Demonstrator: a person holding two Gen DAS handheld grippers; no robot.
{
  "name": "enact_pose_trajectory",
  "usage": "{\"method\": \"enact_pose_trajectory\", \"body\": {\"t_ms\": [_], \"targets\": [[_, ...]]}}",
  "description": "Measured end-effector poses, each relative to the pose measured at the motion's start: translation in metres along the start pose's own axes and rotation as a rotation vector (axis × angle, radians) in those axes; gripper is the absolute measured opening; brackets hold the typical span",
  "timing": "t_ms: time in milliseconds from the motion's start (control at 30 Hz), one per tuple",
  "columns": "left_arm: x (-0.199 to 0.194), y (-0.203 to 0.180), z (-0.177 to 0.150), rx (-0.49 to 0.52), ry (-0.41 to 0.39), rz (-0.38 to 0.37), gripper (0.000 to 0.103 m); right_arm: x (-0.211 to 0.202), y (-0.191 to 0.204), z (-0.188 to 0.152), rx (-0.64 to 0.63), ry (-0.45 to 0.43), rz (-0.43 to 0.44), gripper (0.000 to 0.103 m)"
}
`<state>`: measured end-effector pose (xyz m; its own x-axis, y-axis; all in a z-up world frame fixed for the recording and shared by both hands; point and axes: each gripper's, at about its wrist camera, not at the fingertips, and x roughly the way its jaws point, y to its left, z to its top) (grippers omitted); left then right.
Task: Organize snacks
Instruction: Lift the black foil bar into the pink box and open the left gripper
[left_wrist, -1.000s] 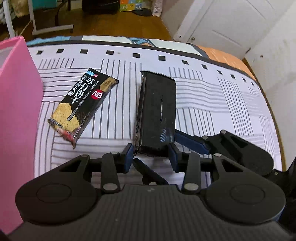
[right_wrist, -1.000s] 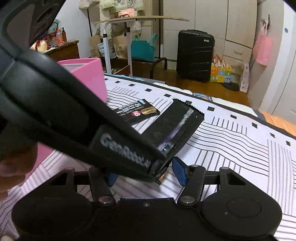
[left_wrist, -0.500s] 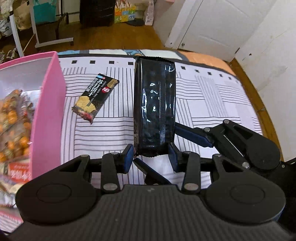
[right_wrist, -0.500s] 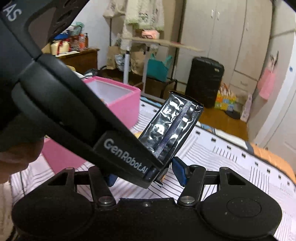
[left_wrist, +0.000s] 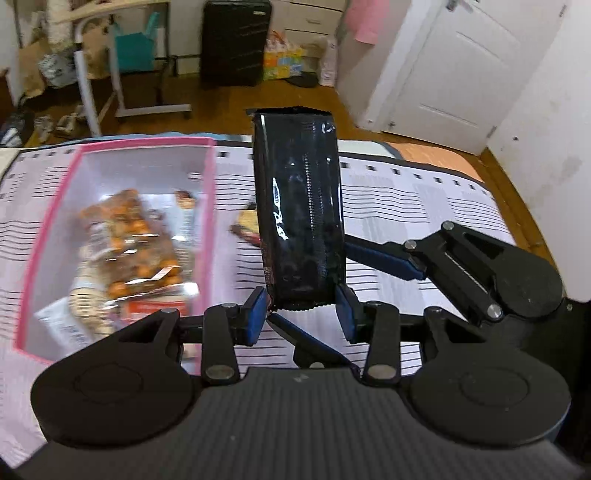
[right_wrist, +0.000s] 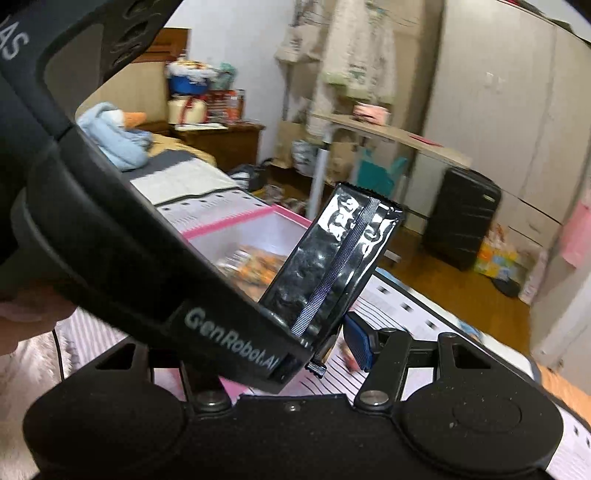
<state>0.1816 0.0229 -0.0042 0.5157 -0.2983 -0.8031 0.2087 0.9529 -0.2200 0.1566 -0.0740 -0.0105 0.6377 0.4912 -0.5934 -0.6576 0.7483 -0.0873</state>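
Black foil packet (left_wrist: 300, 218) up in the air, gripped at its bottom end between the blue pads (left_wrist: 255, 320) of the left gripper (left_wrist: 301, 314), jaws narrowed onto it. It stands nearly upright, top seal pointing at the far room, its back seam facing the camera. The right gripper (left_wrist: 325, 291) comes in from the right side; one blue finger lies against the packet's lower right edge, the other runs under its bottom end. From the right wrist view the left gripper's body blocks half the picture, and the right blue pad (right_wrist: 360, 345) sits just beside the packet's lower corner. Are these jaws pressing on it? Cannot tell, the contact is hidden.

Below and to the left, the pink box (left_wrist: 210, 221) sits open on the striped sheet (left_wrist: 424, 199), with orange snack bags (left_wrist: 129, 240) blurred inside. The packet hangs to the right of the box's wall, not over its opening. A second snack (left_wrist: 245, 227) peeks out from behind the packet on the sheet, beside the box. A suitcase (left_wrist: 232, 40) stands on the wood floor beyond.
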Motion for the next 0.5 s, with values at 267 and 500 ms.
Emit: {"method": "enact_pose_trajectory", "body": {"t_ms": [267,500], "targets": [[-0.004,0.06,-0.012,-0.076,0.011,0.087,0.04,0.051,0.016,0.011,-0.024,0.032,0.13,0.065],[0.005,0.09,-0.013,-0.131,0.015,0.065,0.049,0.05,0.001,0.0,0.074,0.012,0.187,0.076]]}}
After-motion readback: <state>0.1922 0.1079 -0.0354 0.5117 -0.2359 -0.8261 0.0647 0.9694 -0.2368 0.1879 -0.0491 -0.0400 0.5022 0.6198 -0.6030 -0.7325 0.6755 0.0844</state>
